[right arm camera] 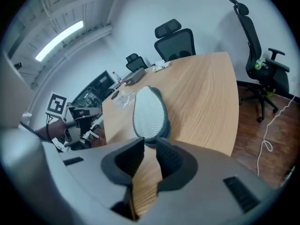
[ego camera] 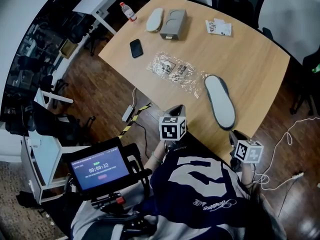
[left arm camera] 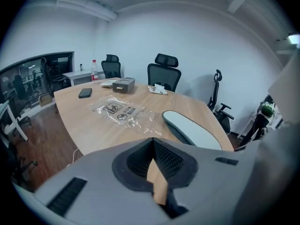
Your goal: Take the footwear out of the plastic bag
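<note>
Right gripper view shows the slipper (right arm camera: 150, 114) lying sole-up on the surface (right arm camera: 201, 93), just beyond the right gripper (right arm camera: 150, 144), whose fingers stand parted with nothing between them. To the slipper's left, the left gripper (left arm camera: 152, 142) has its fingers closed together, empty. The plastic bag (ego camera: 175, 70) lies just beside the slipper's far end and looks flat, probably empty. Its printed labels are too small to read.

light: even, cool, ceiling strip (right arm camera: 60, 41) | edges: fisheye-bent, dark corners | foreground: blurred
</note>
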### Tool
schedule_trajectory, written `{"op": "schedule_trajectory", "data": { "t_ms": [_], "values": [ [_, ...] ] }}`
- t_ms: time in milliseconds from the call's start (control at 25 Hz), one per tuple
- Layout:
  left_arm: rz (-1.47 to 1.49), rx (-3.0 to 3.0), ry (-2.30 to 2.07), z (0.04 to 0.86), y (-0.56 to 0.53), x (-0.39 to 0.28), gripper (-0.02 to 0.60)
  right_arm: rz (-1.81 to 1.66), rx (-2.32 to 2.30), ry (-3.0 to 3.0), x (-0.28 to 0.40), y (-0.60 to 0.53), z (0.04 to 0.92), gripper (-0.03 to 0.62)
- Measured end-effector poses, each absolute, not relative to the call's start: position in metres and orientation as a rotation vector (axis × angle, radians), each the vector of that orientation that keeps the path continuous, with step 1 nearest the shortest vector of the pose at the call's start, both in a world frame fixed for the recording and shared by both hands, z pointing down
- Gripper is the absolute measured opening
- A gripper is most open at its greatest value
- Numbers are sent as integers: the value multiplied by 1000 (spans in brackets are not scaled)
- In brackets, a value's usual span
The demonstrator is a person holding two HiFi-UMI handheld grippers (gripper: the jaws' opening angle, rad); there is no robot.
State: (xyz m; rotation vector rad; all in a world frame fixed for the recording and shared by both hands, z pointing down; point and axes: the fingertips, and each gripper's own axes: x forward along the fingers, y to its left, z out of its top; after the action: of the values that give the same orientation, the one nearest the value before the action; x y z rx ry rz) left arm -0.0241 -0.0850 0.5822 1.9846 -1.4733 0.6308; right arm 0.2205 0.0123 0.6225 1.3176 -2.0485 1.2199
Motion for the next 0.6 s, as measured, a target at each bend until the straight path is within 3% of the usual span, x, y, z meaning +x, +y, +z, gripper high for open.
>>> {"op": "schedule_trajectory", "data": {
  "t_ms": [200,320,600],
  "values": [
    [570,1981,-1500,565,-46,-4,3,1150,1258,-2151,217,25,599,71],
    [558,2001,-1503,555,-26,6,3,1031,1268,-2181,211,29,586,-3],
    [515,2067,-1469,536,-22,20,3,989,1224,-2305,176,12,567,-3]
  ]
}}
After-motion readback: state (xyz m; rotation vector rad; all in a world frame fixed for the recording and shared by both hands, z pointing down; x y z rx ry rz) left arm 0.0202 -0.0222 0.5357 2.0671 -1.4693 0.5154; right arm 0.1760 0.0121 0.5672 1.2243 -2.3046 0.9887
